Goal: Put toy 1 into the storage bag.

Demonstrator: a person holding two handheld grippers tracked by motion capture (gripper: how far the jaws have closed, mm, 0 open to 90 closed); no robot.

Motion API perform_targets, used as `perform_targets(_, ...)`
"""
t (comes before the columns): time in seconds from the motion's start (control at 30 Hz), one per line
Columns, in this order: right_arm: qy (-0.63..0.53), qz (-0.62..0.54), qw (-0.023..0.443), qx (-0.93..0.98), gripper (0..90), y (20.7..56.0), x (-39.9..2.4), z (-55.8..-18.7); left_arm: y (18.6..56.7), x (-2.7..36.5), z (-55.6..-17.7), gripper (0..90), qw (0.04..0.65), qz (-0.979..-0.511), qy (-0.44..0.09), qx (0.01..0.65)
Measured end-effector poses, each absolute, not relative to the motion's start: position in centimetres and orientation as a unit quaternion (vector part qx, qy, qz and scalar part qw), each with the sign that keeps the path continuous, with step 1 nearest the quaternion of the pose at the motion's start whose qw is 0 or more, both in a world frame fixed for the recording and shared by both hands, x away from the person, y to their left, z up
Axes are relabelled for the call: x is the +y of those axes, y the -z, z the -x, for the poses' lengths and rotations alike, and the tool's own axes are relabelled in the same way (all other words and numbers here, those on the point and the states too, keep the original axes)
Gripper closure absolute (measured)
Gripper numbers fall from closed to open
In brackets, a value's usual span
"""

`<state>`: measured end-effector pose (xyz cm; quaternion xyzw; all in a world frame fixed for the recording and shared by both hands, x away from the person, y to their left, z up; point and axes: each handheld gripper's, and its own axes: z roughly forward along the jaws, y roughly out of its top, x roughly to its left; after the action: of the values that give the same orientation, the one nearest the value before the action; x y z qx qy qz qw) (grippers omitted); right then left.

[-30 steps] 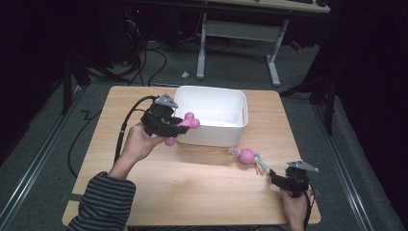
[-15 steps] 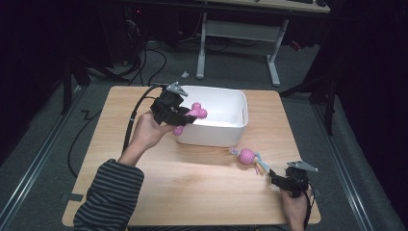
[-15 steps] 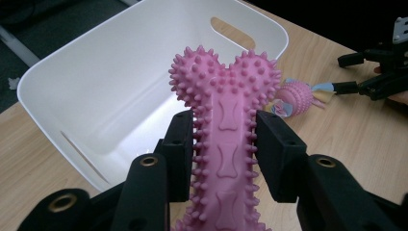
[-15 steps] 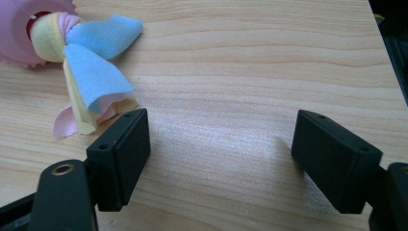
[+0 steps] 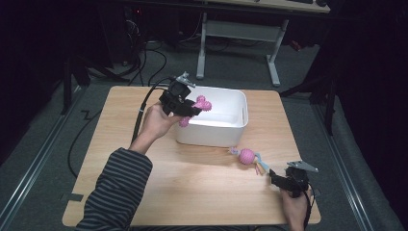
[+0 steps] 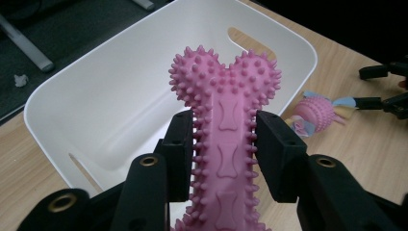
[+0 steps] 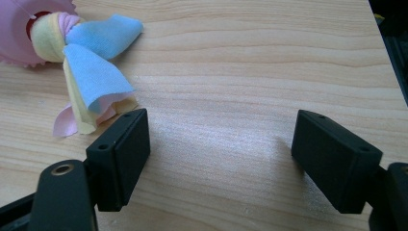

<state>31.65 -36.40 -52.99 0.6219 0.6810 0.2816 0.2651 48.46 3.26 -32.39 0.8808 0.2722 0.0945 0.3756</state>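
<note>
Jaws of my left gripper (image 6: 219, 144) are clenched on the shaft of the pink spiked rubber bone toy (image 6: 223, 120), which I hold above the near rim of the white plastic bin (image 5: 231, 132), knobbed end over the cavity, evidently for dropping in. My right gripper (image 7: 219, 163) rests low over the wooden desk (image 5: 192, 183), jaws released, just beside the pink ball toy with cloth tails (image 7: 72, 57), likely next.

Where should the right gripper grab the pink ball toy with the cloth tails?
Probably the ball itself, from above: it is the bulkiest, firmest part, lying free on the table. The cloth tails lie flat and limp just ahead of the open right gripper, harder to pinch.
</note>
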Motion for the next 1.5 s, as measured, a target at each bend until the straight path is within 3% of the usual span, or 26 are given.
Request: perform_targets(1.5,-0.282,-0.622,0.265,0.681,21.3,53.0,-36.4,-31.7,35.8,-0.7,-53.1,59.3,0.339,-0.886,-0.112,0.298)
